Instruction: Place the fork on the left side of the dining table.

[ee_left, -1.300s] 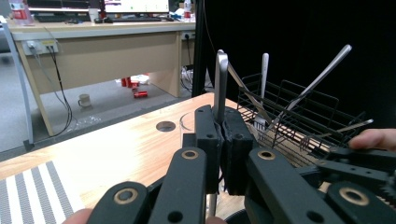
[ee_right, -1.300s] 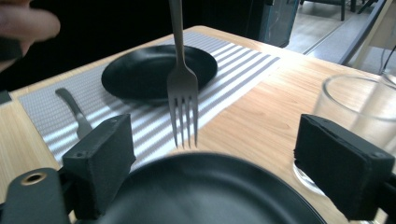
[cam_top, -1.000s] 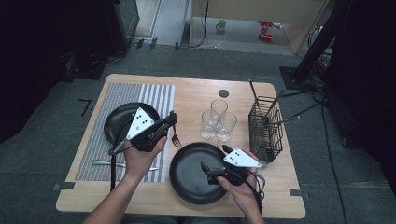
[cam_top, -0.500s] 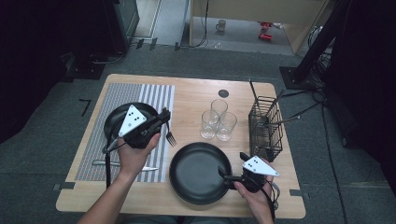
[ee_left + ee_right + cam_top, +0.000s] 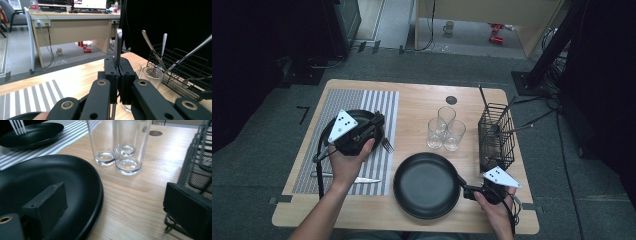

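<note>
My left gripper (image 5: pixel 376 124) is shut on a metal fork (image 5: pixel 386 145) and holds it above the striped placemat (image 5: pixel 362 100), beside a small black plate (image 5: pixel 358 116). In the left gripper view the fork's handle (image 5: pixel 118 45) rises from between the closed jaws of that gripper (image 5: pixel 119 72). My right gripper (image 5: pixel 466 191) stands open at the right rim of a large black plate (image 5: pixel 427 185) near the table's front edge. In the right gripper view one jaw hangs over that large plate (image 5: pixel 62 175), and nothing lies between the jaws of the gripper (image 5: pixel 117 202).
Three empty glasses (image 5: pixel 444 131) stand mid-table. A black wire basket (image 5: pixel 497 137) with several utensils sits at the right, close to my right gripper. A knife (image 5: pixel 357 179) lies on the placement's near end. A small dark disc (image 5: pixel 451 100) marks the far table.
My right gripper has drawn back to the right, off the large plate toward its rim. My left hand has shifted slightly left with the fork.
</note>
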Action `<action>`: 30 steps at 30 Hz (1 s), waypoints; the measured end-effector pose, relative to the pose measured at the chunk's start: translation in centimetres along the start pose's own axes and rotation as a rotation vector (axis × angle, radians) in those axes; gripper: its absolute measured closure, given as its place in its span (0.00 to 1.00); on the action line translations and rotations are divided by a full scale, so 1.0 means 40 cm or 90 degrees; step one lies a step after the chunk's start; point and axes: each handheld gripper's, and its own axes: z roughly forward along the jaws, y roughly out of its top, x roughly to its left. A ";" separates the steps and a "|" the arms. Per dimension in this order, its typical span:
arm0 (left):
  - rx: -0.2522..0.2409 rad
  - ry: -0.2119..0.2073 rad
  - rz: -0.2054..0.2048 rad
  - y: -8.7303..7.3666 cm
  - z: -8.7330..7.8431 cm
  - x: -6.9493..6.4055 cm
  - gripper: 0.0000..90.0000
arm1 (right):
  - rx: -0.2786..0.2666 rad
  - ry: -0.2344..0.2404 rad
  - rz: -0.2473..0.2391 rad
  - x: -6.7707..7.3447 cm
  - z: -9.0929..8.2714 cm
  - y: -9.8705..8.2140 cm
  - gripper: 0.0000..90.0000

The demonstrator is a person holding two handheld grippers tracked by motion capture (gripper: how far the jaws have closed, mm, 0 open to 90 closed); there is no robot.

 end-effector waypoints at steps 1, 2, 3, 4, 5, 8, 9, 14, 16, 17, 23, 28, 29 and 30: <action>0.000 0.000 0.000 0.000 0.000 0.000 0.98 | 0.000 0.000 0.000 0.000 0.000 0.000 0.07; 0.002 0.003 0.003 -0.002 -0.002 0.005 0.98 | 0.005 -0.004 0.001 -0.011 -0.001 -0.005 0.09; 0.002 0.005 0.001 -0.003 -0.002 0.007 0.98 | 0.005 0.000 0.003 -0.015 -0.002 -0.007 0.10; 0.000 0.007 -0.001 -0.004 -0.003 0.008 0.98 | 0.004 0.003 0.002 -0.017 -0.004 -0.008 0.10; 0.000 0.009 -0.001 -0.004 -0.004 0.011 0.98 | 0.005 0.003 -0.001 -0.018 -0.005 -0.010 0.10; -0.001 0.013 -0.004 -0.005 -0.005 0.016 0.98 | 0.005 0.003 -0.006 -0.018 -0.004 -0.011 0.10; -0.002 0.016 -0.006 -0.004 -0.006 0.022 0.98 | 0.005 0.003 -0.005 -0.019 -0.004 -0.011 0.10; -0.005 0.026 -0.005 0.002 -0.009 0.037 0.98 | 0.003 -0.002 0.000 -0.031 -0.009 -0.014 0.10; -0.008 0.030 -0.009 0.004 -0.010 0.044 0.98 | 0.002 -0.008 0.004 -0.037 -0.014 -0.016 0.10; -0.009 0.032 -0.010 0.005 -0.011 0.048 0.98 | 0.002 -0.010 0.007 -0.038 -0.015 -0.017 0.10; -0.012 0.043 -0.020 0.007 -0.004 0.069 0.98 | 0.028 -0.005 -0.005 -0.033 -0.017 -0.042 0.10; -0.010 0.051 -0.016 0.008 0.006 0.081 0.98 | 0.045 -0.015 0.007 -0.038 -0.027 -0.056 0.10; -0.011 0.054 -0.015 0.008 0.009 0.084 0.98 | 0.049 -0.018 0.009 -0.040 -0.030 -0.059 0.10; -0.012 0.057 -0.015 0.009 0.012 0.089 0.99 | 0.054 -0.019 0.012 -0.042 -0.033 -0.063 0.10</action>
